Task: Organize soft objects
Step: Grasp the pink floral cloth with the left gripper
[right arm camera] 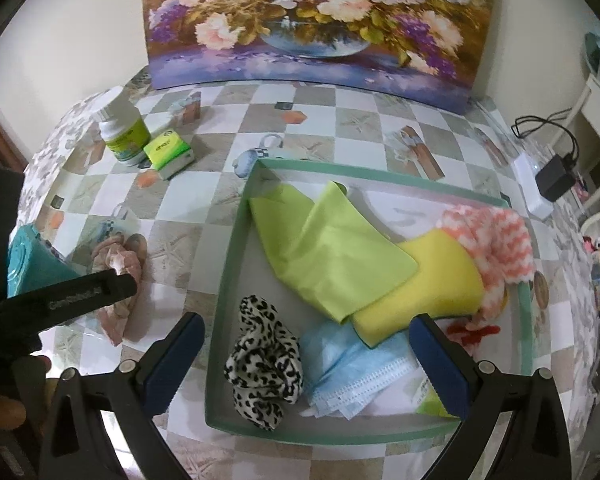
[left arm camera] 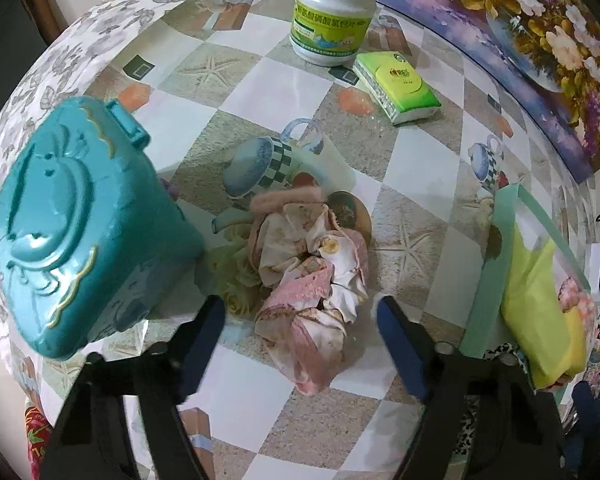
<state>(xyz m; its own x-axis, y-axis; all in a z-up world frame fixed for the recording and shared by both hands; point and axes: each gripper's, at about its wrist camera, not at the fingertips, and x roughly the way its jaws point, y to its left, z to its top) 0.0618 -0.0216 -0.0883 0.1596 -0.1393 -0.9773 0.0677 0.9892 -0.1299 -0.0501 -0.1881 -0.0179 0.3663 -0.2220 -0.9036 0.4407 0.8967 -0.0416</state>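
Observation:
A crumpled pink and cream cloth [left arm camera: 312, 280] lies on the checked tablecloth, right in front of my open, empty left gripper [left arm camera: 300, 340]. It also shows in the right wrist view [right arm camera: 118, 276], partly behind the left gripper's black body. My right gripper [right arm camera: 308, 360] is open and empty above the near end of a green tray [right arm camera: 224, 292]. In the tray lie a green cloth [right arm camera: 332, 252], a yellow sponge [right arm camera: 432, 292], a pink and white fluffy cloth [right arm camera: 496, 244], a leopard-print scrunchie [right arm camera: 264, 364] and a blue face mask [right arm camera: 352, 372].
A teal plastic box [left arm camera: 76, 224] stands left of the pink cloth. A white bottle [left arm camera: 334, 12] and a green tissue pack [left arm camera: 396, 86] sit further back. A flower painting [right arm camera: 320, 20] leans on the wall. A power strip [right arm camera: 540, 188] lies at the right edge.

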